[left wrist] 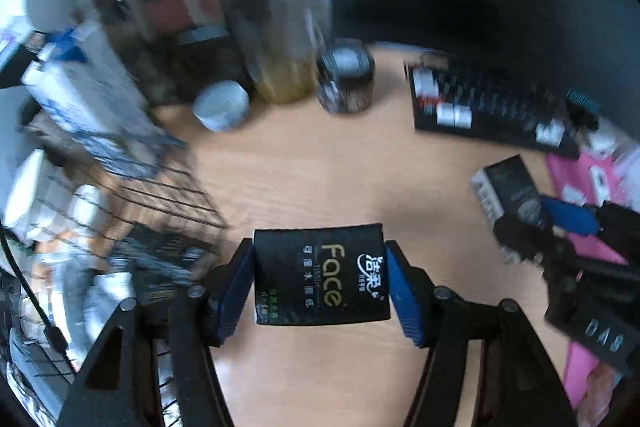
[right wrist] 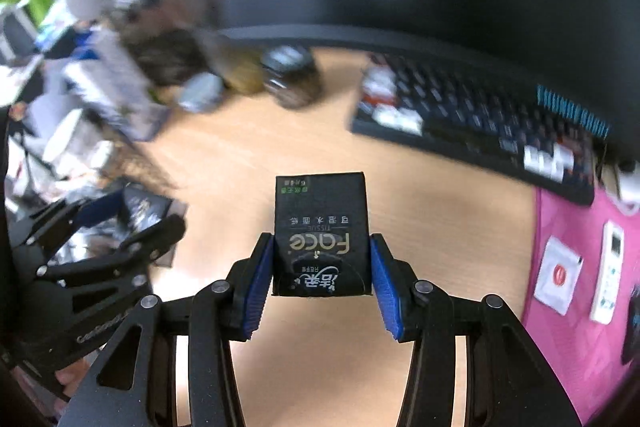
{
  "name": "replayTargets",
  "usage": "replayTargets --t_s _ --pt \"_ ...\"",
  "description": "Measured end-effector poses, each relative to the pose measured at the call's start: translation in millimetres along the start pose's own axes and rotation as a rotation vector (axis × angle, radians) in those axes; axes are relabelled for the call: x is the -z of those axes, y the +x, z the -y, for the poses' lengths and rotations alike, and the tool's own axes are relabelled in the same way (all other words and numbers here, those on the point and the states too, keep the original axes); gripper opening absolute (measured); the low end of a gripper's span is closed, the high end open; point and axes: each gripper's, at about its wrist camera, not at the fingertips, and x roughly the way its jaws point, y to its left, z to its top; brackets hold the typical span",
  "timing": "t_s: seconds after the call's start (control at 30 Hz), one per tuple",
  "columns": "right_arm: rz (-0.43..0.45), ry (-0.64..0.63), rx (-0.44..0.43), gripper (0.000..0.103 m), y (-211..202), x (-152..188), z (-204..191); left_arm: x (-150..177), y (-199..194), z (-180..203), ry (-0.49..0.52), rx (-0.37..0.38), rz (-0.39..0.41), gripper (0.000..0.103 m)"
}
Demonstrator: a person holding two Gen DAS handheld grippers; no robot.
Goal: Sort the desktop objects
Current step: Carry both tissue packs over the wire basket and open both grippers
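Observation:
My left gripper is shut on a black "Face" tissue pack, held sideways above the wooden desk. My right gripper is shut on a second black "Face" tissue pack, held upright between its blue pads. The right gripper with its pack shows at the right of the left wrist view. The left gripper with its pack shows at the left of the right wrist view.
A black wire basket with boxes stands at the left. A dark jar, a white tape roll and a yellowish bottle stand at the back. A black keyboard lies back right. A pink mat holds a white remote.

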Motion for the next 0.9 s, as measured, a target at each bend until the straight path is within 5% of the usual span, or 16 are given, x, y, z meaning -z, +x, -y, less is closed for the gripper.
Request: replayTargets --t_s 0.33,0.57,0.9 --pt "0.074 -0.203 -0.213 0.047 -43.9 -25.8 -134.0 8.7 -69.9 -98.4 -0.180 -0.174 0.135 0.069" --pt "0.012 -0.306 -0.260 0.047 -5.7 -23.8 -214.9 35.0 -52.9 -183.5 -0.327 -0.299 0.087 0.069" --pt "-0.087 -0.382 -0.237 0.047 46.4 -7.4 -261.2 62.9 -17.9 -232.9 -0.396 -0.294 -0.001 0.069"
